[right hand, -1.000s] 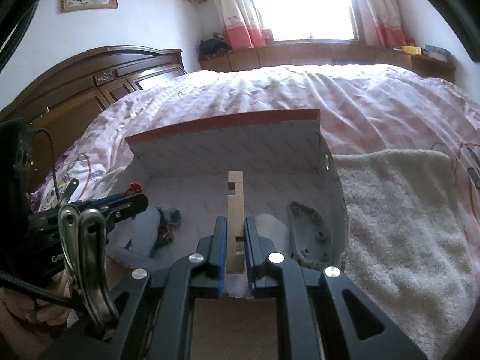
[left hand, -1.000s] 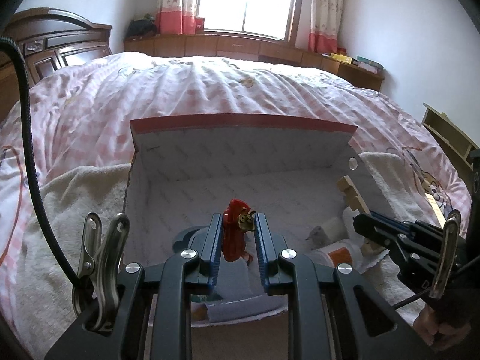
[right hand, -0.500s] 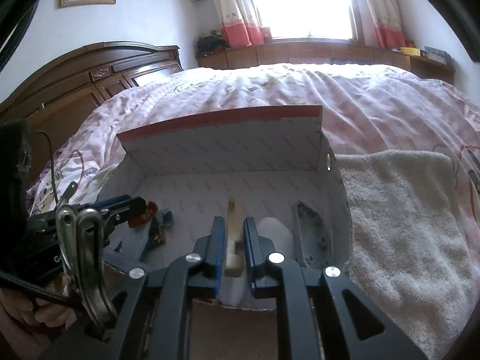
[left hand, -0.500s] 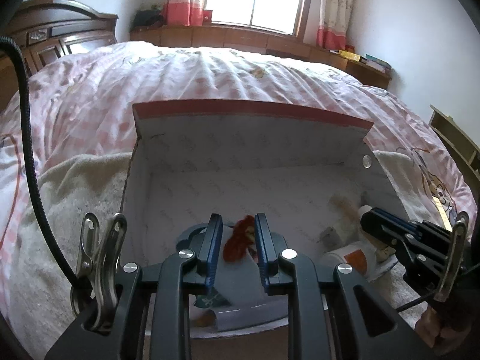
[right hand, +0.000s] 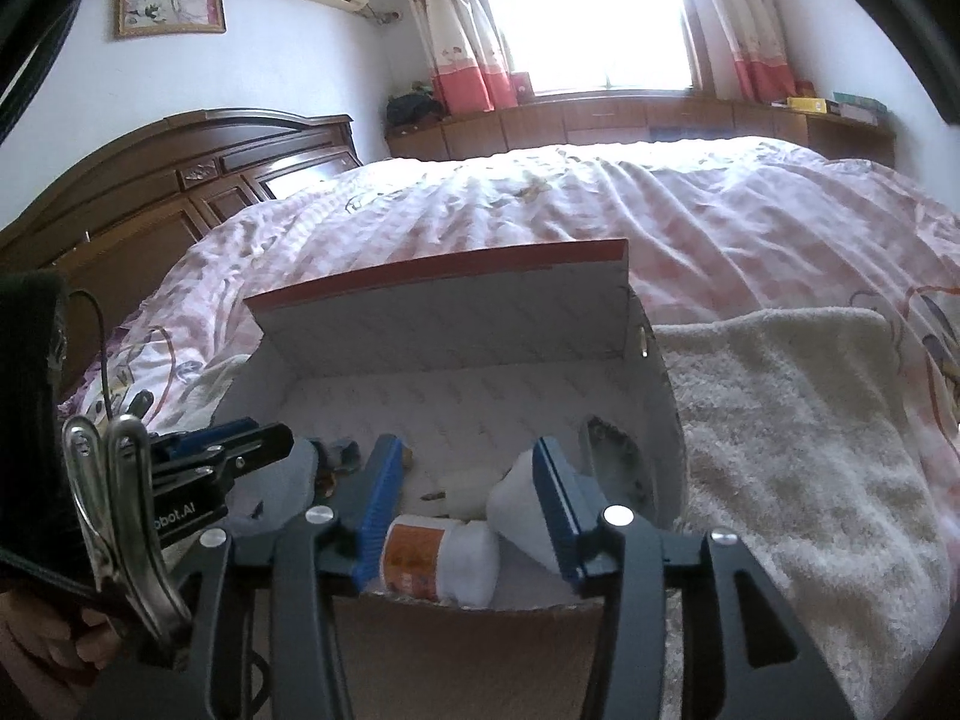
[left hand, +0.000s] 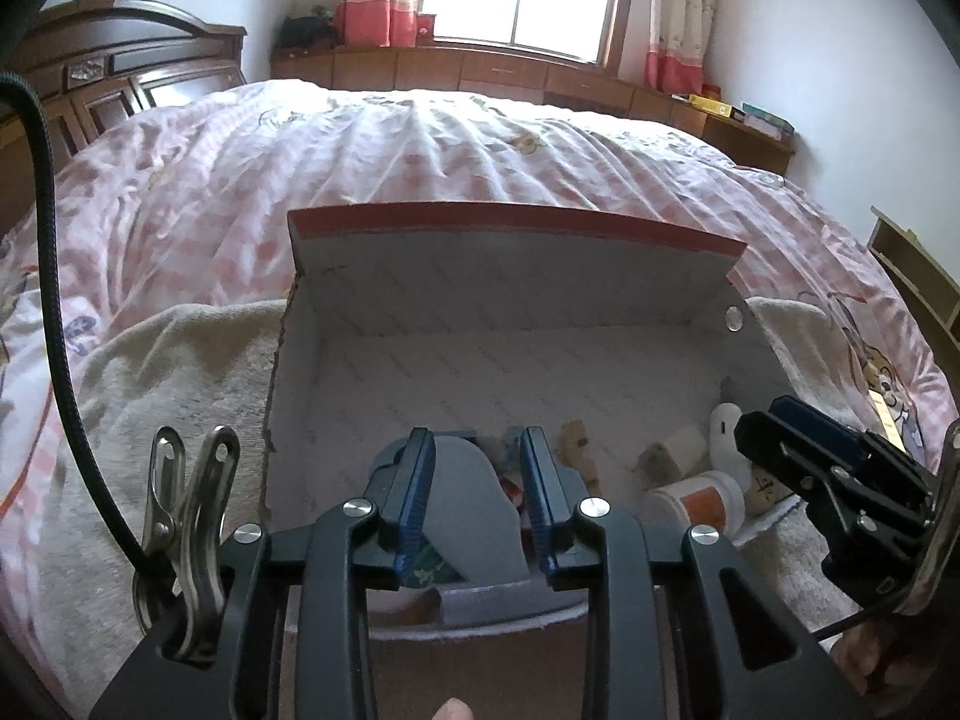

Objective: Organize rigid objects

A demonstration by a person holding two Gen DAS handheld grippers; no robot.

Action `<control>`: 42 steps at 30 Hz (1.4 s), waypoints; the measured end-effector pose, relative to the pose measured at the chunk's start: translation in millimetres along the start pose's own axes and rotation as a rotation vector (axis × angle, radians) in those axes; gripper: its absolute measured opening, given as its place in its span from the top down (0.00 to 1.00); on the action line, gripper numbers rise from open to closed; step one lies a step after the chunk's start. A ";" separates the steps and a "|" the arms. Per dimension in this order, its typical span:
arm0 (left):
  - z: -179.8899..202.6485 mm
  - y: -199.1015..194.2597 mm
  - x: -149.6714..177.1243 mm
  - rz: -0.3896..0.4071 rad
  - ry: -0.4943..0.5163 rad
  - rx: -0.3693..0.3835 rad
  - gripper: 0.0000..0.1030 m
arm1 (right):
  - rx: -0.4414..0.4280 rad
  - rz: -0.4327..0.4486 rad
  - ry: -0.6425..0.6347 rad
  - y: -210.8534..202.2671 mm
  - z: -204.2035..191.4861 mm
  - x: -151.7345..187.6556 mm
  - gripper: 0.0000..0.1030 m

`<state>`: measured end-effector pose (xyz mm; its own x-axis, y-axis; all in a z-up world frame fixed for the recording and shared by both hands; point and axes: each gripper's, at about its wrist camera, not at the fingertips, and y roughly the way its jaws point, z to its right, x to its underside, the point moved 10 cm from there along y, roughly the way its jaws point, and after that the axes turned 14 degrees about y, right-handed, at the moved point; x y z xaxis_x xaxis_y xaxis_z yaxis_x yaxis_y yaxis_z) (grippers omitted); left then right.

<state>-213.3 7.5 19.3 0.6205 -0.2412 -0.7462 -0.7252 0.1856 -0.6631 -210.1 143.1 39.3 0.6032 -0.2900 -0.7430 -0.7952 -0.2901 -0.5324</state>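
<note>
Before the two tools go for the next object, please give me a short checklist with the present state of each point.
1. Left tool open and holding nothing: ok.
2. Right tool open and holding nothing: ok.
3. Wooden piece lies inside the cardboard box: ok.
4. Orange-labelled bottle lies on its side inside the box, between the right tool's fingers but not gripped: ok.
5. Box lid stands open: ok.
6. Further objects waiting outside the box: cannot tell, only a towel shows.

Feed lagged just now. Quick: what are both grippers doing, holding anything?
Left gripper: open, holding nothing, over the box.
Right gripper: open, holding nothing, over the box.
</note>
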 end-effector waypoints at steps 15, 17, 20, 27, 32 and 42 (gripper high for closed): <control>8.5 -38.4 13.2 0.008 -0.007 -0.021 0.71 | -0.005 -0.004 -0.013 -34.6 -13.6 15.3 0.43; 9.6 -43.4 17.0 0.007 -0.008 -0.025 0.71 | -0.003 -0.006 -0.009 -39.1 -13.8 19.0 0.43; 11.8 -50.1 23.3 0.006 -0.010 -0.031 0.71 | -0.001 -0.016 0.000 -44.9 -13.6 26.1 0.42; 17.0 -62.1 39.3 -0.004 -0.018 -0.033 0.71 | 0.012 -0.039 0.016 -58.8 -9.1 44.3 0.42; 22.1 -64.8 53.8 -0.022 -0.018 -0.038 0.71 | 0.027 -0.052 0.016 -65.1 -6.7 56.2 0.42; 32.4 -56.4 81.2 -0.081 -0.018 -0.043 0.71 | 0.059 -0.113 0.037 -61.0 4.5 83.5 0.42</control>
<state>-112.4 8.3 -5.9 0.6828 -0.2371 -0.6911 -0.6839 0.1253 -0.7187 -111.6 140.7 8.0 0.6899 -0.2921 -0.6623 -0.7238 -0.2684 -0.6356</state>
